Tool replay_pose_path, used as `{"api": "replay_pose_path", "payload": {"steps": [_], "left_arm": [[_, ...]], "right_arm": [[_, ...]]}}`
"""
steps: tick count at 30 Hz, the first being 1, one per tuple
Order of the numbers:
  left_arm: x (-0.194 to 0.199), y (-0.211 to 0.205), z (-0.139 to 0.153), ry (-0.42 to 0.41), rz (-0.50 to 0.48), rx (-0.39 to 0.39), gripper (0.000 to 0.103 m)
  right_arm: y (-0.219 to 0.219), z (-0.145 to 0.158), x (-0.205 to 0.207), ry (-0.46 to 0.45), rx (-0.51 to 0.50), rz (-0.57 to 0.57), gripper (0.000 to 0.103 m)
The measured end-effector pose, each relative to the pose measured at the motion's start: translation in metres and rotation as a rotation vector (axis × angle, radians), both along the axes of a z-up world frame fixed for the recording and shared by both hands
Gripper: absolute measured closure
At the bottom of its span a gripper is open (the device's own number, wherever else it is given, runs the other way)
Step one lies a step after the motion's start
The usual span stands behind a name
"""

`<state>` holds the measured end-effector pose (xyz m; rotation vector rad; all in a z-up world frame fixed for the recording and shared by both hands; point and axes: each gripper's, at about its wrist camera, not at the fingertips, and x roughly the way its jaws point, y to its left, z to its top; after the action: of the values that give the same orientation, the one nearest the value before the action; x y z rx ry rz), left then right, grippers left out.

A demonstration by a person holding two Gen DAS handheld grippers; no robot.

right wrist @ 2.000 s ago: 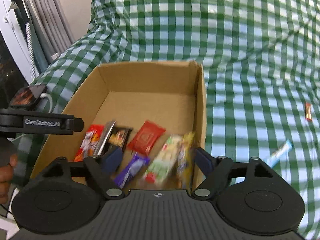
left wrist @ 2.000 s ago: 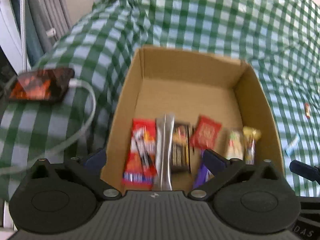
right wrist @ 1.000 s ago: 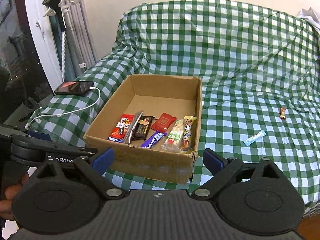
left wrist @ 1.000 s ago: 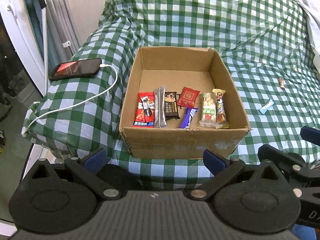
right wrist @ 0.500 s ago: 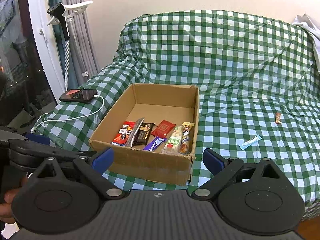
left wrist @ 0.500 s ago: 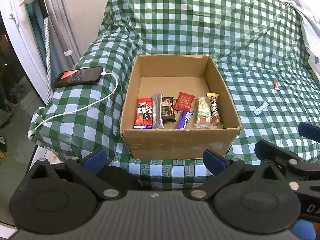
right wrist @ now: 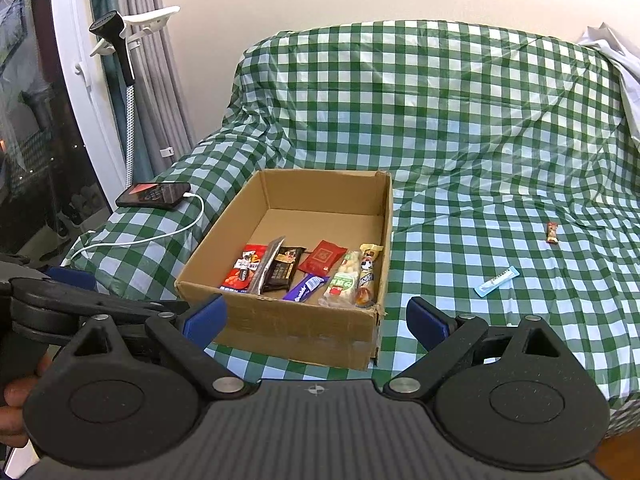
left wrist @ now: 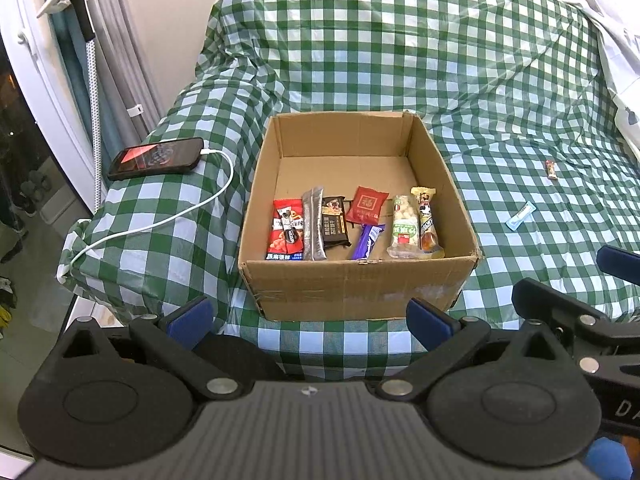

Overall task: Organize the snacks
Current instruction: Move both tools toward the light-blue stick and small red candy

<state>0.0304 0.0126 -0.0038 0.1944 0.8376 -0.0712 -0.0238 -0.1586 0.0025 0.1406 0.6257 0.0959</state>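
We hold the left gripper (left wrist: 307,318) and right gripper (right wrist: 316,320) spread and empty, short of the box (left wrist: 352,284). In the box we count seven snacks (left wrist: 352,224) along its near wall. On the cloth (right wrist: 460,128) to the right: blue sachet (right wrist: 496,281), small candy (right wrist: 552,233). To the left: phone (left wrist: 157,158), cable (left wrist: 168,220).

The black left gripper (left wrist: 307,320) with blue finger pads (left wrist: 188,316) is spread wide and holds nothing. The matching right gripper (right wrist: 316,318) is likewise wide apart and empty, level beside it.
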Motion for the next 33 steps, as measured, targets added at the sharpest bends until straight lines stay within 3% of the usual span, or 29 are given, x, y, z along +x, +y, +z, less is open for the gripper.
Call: {"api": "replay_pose_path", "payload": {"steps": [20, 33], "left_arm": [[0.020, -0.006, -0.010, 0.034, -0.008, 0.029, 0.000], [0.048, -0.046, -0.018, 0.072, -0.062, 0.069, 0.000]], "right_arm": [[-0.008, -0.012, 0.014, 0.040, 0.026, -0.016, 0.007], [-0.046, -0.029, 0.026, 0.067, 0.079, -0.088, 0.007]]}}
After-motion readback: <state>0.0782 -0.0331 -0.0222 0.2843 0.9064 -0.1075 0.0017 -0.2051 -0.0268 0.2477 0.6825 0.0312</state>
